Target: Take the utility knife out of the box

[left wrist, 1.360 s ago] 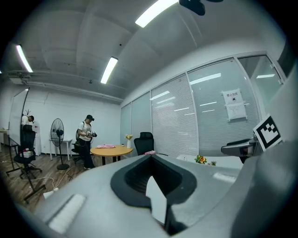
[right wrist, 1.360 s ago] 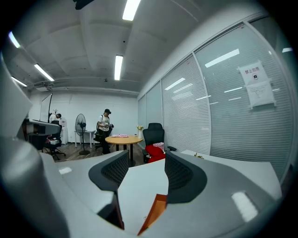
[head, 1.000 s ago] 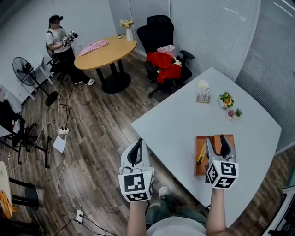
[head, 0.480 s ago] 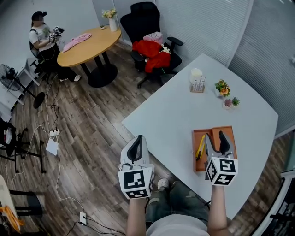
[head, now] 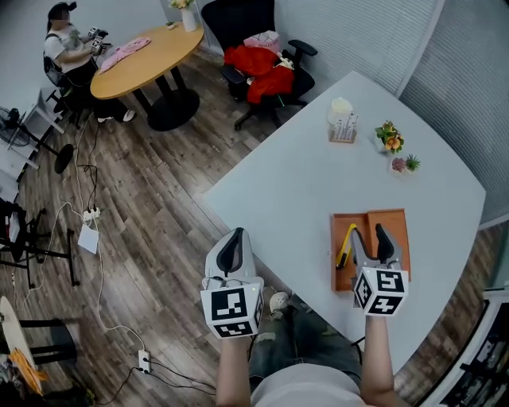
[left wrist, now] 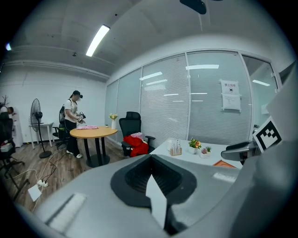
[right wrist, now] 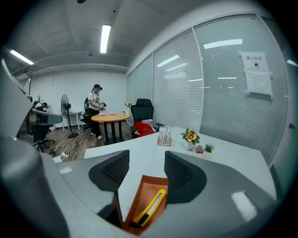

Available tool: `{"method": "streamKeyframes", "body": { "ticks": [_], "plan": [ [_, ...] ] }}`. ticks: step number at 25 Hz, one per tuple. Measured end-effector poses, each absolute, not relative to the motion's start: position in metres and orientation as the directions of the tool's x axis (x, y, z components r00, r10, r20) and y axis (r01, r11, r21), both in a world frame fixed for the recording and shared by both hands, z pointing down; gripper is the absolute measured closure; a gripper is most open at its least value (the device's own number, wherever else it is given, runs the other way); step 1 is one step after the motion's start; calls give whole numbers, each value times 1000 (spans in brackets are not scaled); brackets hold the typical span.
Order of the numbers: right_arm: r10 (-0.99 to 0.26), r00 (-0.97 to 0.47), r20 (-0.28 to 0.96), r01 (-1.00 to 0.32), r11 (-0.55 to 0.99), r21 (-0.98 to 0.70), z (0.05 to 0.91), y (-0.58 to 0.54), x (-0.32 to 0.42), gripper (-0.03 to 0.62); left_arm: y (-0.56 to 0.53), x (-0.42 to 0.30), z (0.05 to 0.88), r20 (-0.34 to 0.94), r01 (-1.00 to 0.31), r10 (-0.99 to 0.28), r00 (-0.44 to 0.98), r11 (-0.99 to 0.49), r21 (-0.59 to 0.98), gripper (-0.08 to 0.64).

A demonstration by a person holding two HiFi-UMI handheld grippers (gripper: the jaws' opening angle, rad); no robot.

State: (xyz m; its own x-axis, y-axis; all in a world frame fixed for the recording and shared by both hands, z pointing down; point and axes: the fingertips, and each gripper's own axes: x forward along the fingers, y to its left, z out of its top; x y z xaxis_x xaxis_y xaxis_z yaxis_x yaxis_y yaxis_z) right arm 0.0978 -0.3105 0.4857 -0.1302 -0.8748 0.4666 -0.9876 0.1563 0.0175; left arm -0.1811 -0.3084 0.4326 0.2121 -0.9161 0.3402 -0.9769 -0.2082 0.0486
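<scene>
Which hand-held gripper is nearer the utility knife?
Right. The right hand-held gripper hangs open over the orange box, right beside the utility knife lying in it. The left hand-held gripper, shut, is off the table, over the floor.

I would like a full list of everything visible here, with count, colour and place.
table: one, white, right side.
box: one, orange, near the table's front edge.
utility knife: one, yellow, in the box's left compartment.
small plants: few, green and orange, table's far side.
holder: one, pale, beside the plants.
office chair: one, black, beyond the table.
clothes: one heap, red, on the chair.
round table: one, wooden, far left.
person: one, by the round table.
left hand-held gripper: one, grey, shut, over the floor.
right hand-held gripper: one, grey, open, above the box.
</scene>
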Motion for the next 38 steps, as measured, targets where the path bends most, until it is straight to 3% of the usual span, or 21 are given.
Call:
{"method": "streamKeyframes", "body": {
  "ticks": [16, 38],
  "plan": [
    [-734, -100, 672, -990, 142, 8, 580, -315, 120, 341, -322, -147, 494, 468, -970, -852, 236, -231, 69, 560],
    [-436, -60, 898, -998, 51, -42, 673, -295, 125, 365, -324, -147, 538, 556, -973, -800, 224, -214, 83, 560]
  ]
}}
